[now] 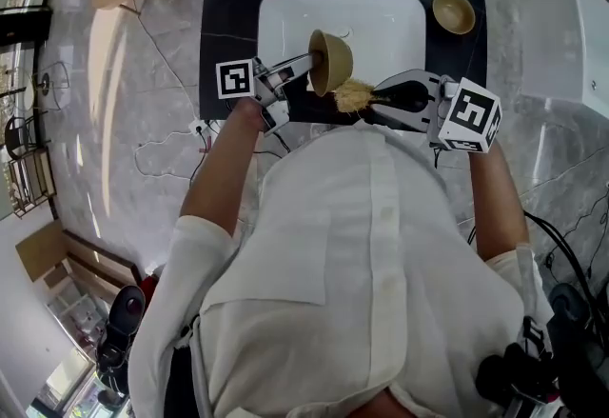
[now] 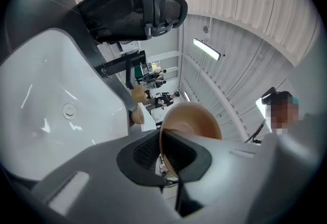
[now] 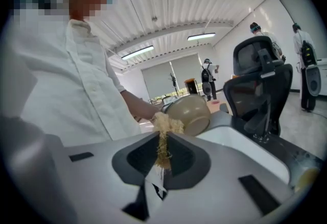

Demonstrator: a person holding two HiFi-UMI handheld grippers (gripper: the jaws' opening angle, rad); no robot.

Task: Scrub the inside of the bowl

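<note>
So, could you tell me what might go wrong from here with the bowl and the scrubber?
1. The left tongs pinch the bowl only by its rim, tilted over the sink; scrubbing pressure could twist it loose and drop it.
2. The right tongs hold just a thin edge of the scrubber, so it may pull out under pushing.

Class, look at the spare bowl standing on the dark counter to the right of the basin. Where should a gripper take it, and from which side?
Take the spare bowl by its rim, coming from above, with one jaw inside and one outside. It stands upright with its mouth up, and its thin wall should fit between the jaws. The rounded outside probably offers no flat hold.
</note>
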